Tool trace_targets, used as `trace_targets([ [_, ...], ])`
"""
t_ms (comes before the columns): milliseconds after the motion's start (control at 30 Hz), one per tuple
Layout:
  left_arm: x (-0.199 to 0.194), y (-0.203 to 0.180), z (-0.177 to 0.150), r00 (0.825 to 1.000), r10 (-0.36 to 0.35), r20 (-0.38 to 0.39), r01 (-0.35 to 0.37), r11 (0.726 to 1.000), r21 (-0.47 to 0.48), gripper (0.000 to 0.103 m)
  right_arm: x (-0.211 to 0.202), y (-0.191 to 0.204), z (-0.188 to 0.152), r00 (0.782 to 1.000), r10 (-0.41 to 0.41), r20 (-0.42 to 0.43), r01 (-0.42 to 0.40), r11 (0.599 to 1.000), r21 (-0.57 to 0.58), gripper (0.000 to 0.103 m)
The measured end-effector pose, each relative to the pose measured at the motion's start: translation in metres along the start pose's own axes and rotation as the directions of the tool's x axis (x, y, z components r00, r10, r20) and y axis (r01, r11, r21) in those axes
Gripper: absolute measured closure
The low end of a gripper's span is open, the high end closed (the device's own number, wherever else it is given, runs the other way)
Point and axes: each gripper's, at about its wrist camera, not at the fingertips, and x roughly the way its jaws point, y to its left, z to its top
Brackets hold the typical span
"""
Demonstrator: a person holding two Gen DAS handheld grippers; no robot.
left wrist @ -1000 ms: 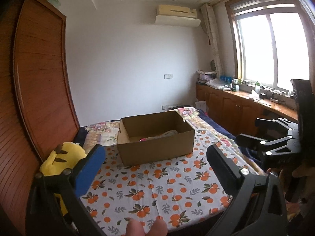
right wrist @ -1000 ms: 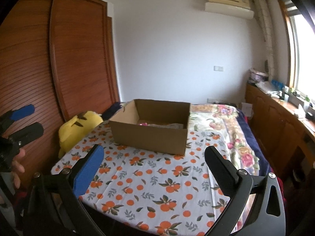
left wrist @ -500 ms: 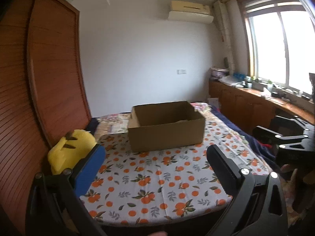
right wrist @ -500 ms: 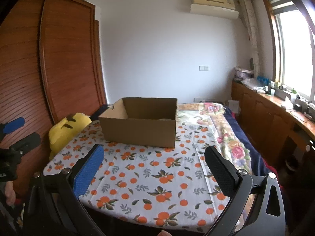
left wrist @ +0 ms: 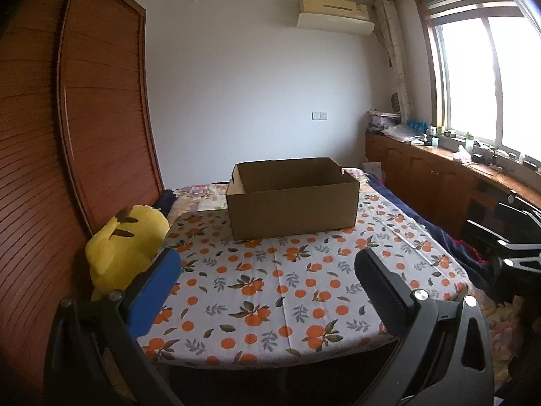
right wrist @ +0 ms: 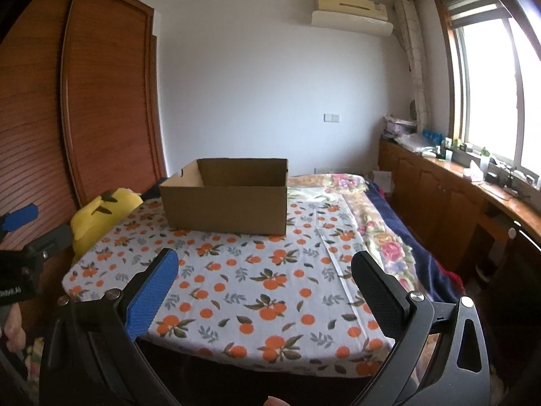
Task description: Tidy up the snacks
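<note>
An open brown cardboard box (left wrist: 292,199) stands on the bed's orange-print cloth (left wrist: 270,287); it also shows in the right wrist view (right wrist: 226,198). Its inside is hidden from this low angle, and no snacks show. My left gripper (left wrist: 267,270) is open and empty, held back off the near edge of the bed. My right gripper (right wrist: 263,270) is open and empty too, likewise off the near edge. The left gripper shows at the left edge of the right wrist view (right wrist: 23,223).
A yellow plush toy (left wrist: 126,247) lies at the bed's left edge against the wooden wardrobe (left wrist: 67,135). A wooden counter (right wrist: 473,196) with small items runs under the window on the right. A floral quilt (right wrist: 372,233) covers the bed's right side.
Both grippers have pulled back and dropped lower, away from the box, so the box's inside no longer shows. Both stay open.
</note>
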Motion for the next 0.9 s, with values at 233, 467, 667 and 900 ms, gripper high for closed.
trace_targets([
  [233, -0.003, 0.000, -0.016, 1.000, 0.005, -0.001, -0.005, 1.000, -0.003, 0.000, -0.005, -0.005, -0.018, 1.000, -0.007, -0.013, 0.007, 1.000, 0.008, 0.000],
  [467, 0.002, -0.001, -0.024, 1.000, 0.022, -0.015, -0.022, 1.000, 0.003, 0.000, -0.001, -0.011, -0.023, 1.000, -0.012, -0.028, 0.012, 1.000, 0.027, 0.000],
  [667, 0.001, -0.002, -0.025, 1.000, 0.029, -0.013, -0.029, 1.000, 0.006, 0.000, -0.001, -0.013, -0.023, 1.000, -0.017, -0.026, 0.018, 0.999, 0.031, 0.000],
  [900, 0.000, -0.002, -0.025, 0.999, 0.032, -0.011, -0.031, 0.999, 0.009, 0.000, -0.001, -0.013, -0.023, 1.000, -0.016, -0.026, 0.017, 0.999, 0.030, 0.000],
])
